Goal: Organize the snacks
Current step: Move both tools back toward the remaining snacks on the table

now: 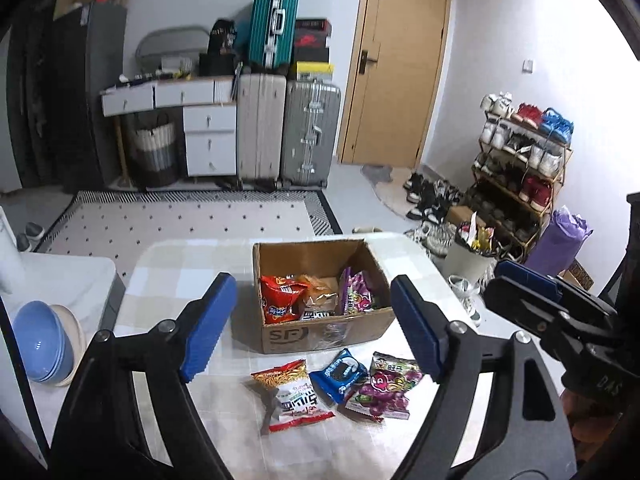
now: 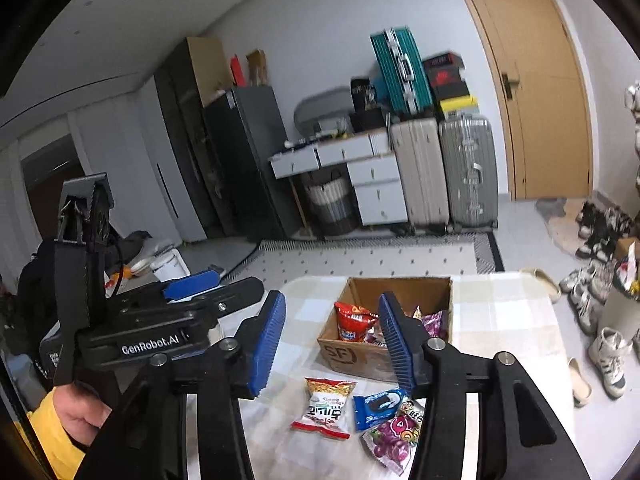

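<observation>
An open cardboard box (image 1: pixel 280 338) (image 2: pixel 344 354) stands on the checked table and holds several snack bags, among them a red one (image 1: pixel 280 300) and a purple one (image 1: pixel 356 294). In front of it lie a red-and-white noodle pack (image 1: pixel 294 396) (image 2: pixel 326 408), a blue cookie pack (image 1: pixel 340 374) (image 2: pixel 376 406) and a purple candy bag (image 1: pixel 384 388) (image 2: pixel 394 440). My left gripper (image 1: pixel 316 328) is open and empty above them. My right gripper (image 2: pixel 332 344) is open and empty too; it also shows in the left wrist view (image 1: pixel 532 292).
Stacked blue and beige bowls (image 1: pixel 44 346) sit at the table's left. A white bin (image 1: pixel 466 262) with wrappers stands by the table's right edge. Suitcases (image 1: pixel 288 132), drawers, a door and a shoe rack (image 1: pixel 520 160) line the far room.
</observation>
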Motion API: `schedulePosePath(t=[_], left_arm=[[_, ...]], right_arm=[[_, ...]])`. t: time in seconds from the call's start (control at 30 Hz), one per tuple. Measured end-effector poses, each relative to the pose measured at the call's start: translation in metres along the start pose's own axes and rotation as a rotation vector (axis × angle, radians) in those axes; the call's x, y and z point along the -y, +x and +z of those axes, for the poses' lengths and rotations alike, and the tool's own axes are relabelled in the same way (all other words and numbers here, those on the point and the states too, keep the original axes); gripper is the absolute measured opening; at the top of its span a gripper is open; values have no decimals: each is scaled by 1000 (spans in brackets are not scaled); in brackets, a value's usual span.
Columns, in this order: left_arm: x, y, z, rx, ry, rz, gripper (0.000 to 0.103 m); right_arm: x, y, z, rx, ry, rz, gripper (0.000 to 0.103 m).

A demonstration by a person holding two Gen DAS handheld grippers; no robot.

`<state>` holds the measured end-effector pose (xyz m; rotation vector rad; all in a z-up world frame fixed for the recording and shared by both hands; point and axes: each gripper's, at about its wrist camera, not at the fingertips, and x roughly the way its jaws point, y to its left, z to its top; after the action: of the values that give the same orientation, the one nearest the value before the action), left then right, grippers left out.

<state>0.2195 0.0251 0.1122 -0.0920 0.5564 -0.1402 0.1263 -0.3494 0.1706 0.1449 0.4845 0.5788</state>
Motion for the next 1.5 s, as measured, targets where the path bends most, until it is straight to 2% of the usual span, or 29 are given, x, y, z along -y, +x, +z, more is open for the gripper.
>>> schedulePosePath(t=[0.03, 0.07, 0.1, 0.17, 0.23, 0.33, 0.43, 0.5, 0.53, 0.6, 0.63, 0.73, 0.83, 1.07, 1.23, 1.5], left_arm=[[1, -10, -1, 10, -4, 2, 80], [2, -23, -5, 20, -10, -3, 81], [3, -33, -7, 27, -13, -11, 81], [6, -51, -14, 37, -10, -7, 83], [9, -67, -22, 43, 13, -16, 83], [11, -86, -34, 51, 22, 12, 84], [11, -99, -49, 41, 4, -7, 85], [9, -107, -64, 45, -6, -9, 87], [8, -111, -72, 50, -16, -11, 88], [2, -119, -89, 64, -48, -26, 102], [0, -122, -97, 71, -59, -34, 102], [0, -126, -115, 93, -42, 6, 102], [6, -127, -137, 82, -4, 37, 102], [4, -93, -189, -35, -74, 39, 102], [3, -74, -203, -50, -85, 49, 102], [-4, -53, -207, -85, -103, 45, 102]], right_arm=[[-2, -6, -3, 8, -5, -1, 54], [-6, -17, -8, 24, -9, -4, 61], [-6, -23, -11, 32, -11, -3, 72], [-9, -40, -24, 50, -9, -1, 83], [-12, -56, -38, 78, 16, 7, 84], [-16, -75, -58, 101, 20, 17, 87], [-21, -92, -74, 140, 13, -11, 94], [-16, -105, -84, 178, 44, 13, 101], [-16, -112, -90, 196, 49, 37, 102], [-18, -125, -101, 231, 36, 29, 102], [-17, -126, -105, 232, 29, 22, 102], [-14, -123, -118, 201, 22, -8, 102], [-2, -112, -134, 159, 79, -8, 102], [8, -85, -163, 98, 89, 3, 102], [6, -73, -177, 55, 89, -4, 102], [0, -56, -190, 11, 95, 11, 102]])
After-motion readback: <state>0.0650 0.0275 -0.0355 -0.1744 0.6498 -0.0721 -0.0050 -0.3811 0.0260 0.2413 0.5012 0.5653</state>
